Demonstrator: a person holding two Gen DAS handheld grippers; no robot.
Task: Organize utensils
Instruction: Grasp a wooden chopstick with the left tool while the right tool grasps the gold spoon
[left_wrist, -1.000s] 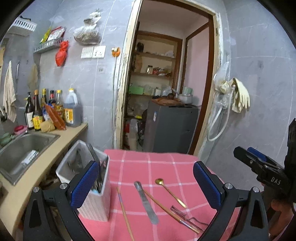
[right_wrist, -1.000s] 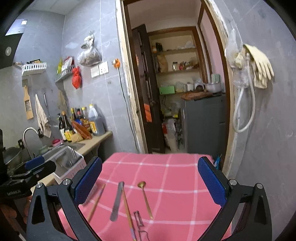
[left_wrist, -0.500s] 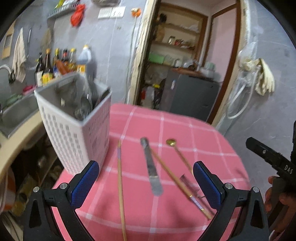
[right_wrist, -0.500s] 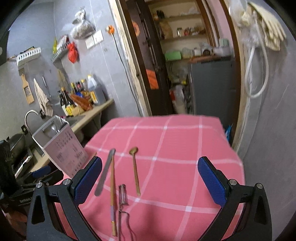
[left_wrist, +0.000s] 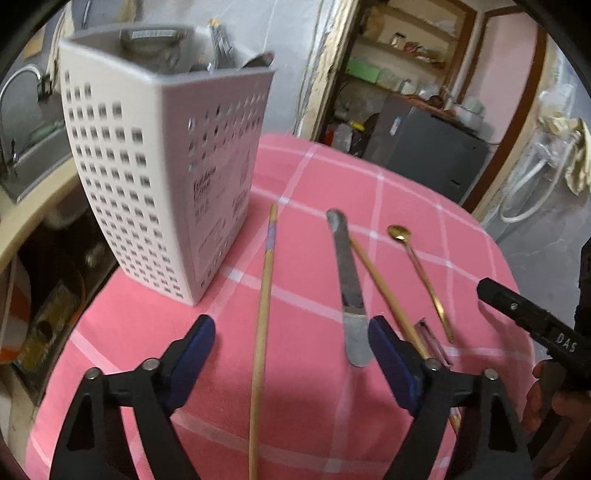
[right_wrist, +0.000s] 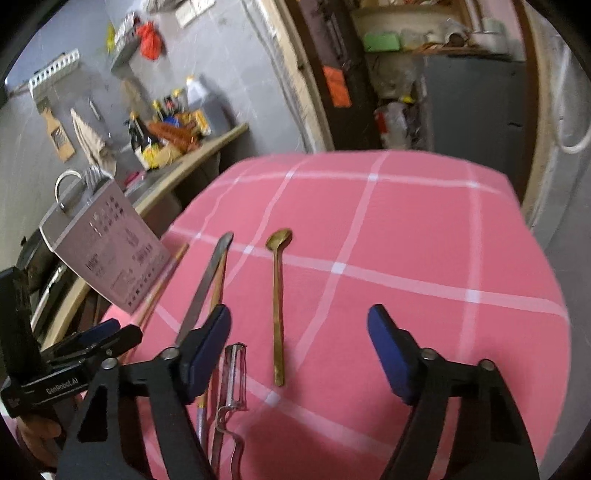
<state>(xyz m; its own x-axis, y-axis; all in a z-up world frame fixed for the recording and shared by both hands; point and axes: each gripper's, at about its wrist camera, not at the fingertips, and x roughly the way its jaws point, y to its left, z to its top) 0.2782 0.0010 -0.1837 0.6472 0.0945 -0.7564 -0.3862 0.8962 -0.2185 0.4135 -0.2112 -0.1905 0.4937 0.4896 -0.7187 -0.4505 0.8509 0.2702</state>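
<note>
- We see the left gripper (left_wrist: 291, 350), jaws just narrowed yet apart, straddling one chopstick (left_wrist: 263, 317) (untouched).
- The right gripper (right_wrist: 299, 345), likewise narrowing, stands apart over the gold spoon (right_wrist: 277, 295).
- Knife (left_wrist: 347, 284) at one o'clock; white utensil holder (left_wrist: 155, 162) at eleven, on the pink cloth (right_wrist: 424, 236).
</note>
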